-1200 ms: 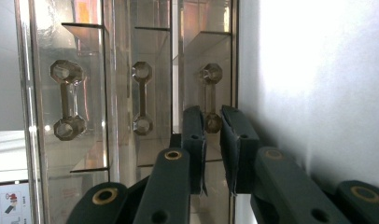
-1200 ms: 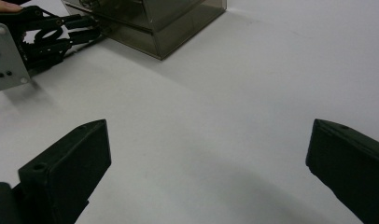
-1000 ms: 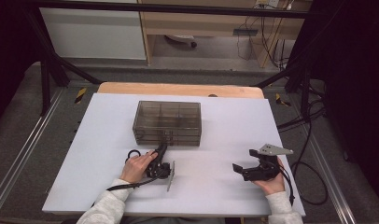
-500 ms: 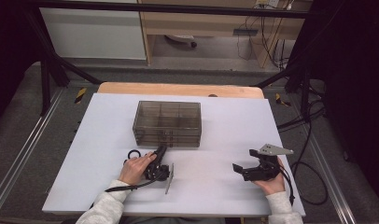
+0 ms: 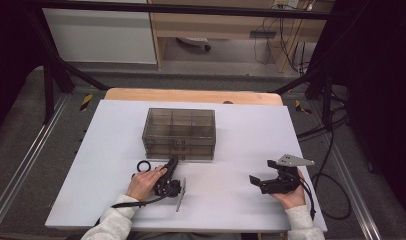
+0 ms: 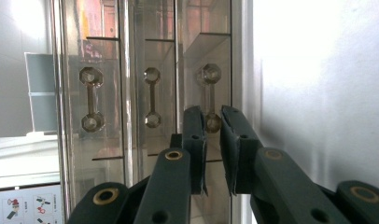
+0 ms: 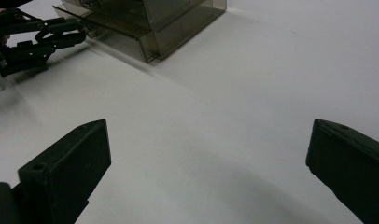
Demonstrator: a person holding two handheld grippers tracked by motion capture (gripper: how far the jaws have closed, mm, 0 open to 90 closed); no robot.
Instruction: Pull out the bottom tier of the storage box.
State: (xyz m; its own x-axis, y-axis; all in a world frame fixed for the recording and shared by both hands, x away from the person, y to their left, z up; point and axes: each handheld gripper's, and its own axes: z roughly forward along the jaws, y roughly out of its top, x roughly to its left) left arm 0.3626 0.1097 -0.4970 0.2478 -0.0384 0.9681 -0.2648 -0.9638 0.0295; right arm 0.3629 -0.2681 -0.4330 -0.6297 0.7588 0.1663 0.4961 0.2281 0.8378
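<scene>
A smoky clear drawer box stands in the middle of the white table. My left gripper lies turned on its side at the box's front. In the left gripper view, the left gripper has its jaws nearly together on the dumbbell-shaped handle of the lowest drawer, the one nearest the table. In the right gripper view that drawer sticks out a little from the box, with the left gripper at its front. My right gripper rests on the table at the right, open, and the right gripper has nothing between its jaws.
Two more handles of the upper drawers sit beside the gripped one. A black ring lies on the table next to the left hand. A wooden edge borders the table's far side. Cables hang past the right edge.
</scene>
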